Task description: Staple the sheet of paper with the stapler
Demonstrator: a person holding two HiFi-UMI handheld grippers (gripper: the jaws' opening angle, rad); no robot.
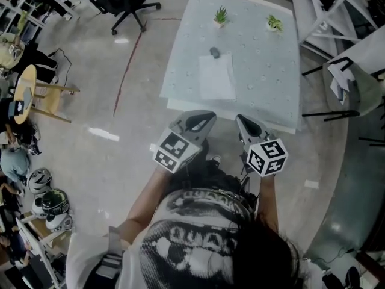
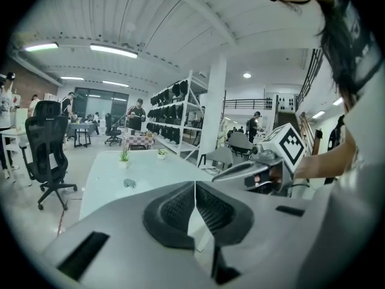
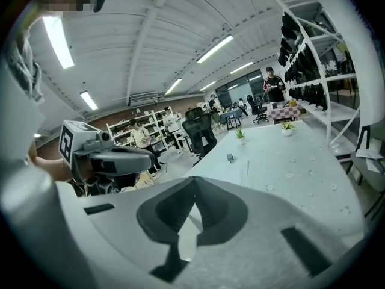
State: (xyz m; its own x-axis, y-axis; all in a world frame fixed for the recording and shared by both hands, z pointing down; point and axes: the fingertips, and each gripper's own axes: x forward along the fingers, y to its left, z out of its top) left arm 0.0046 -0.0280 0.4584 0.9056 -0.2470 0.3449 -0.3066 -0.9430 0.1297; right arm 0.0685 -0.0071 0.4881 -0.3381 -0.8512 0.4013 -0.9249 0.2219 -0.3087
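Both the left tongs (image 1: pixel 203 118) and right tongs (image 1: pixel 243 123) were pressed together on nothing, short of the table (image 1: pixel 271 95) — the sheet of paper (image 1: pixel 216 78) lay straight ahead, its long axis running away, the stapler (image 1: pixel 215 52) at its far edge, more in line with the left.

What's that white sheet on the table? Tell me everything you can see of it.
The sheet of paper is plain white, rectangular and looks blank. It lies flat on the pale speckled table, towards the person's side. A small dark stapler sits at its far edge near the left corner; whether it rests on the sheet is unclear. Nothing else touches it.
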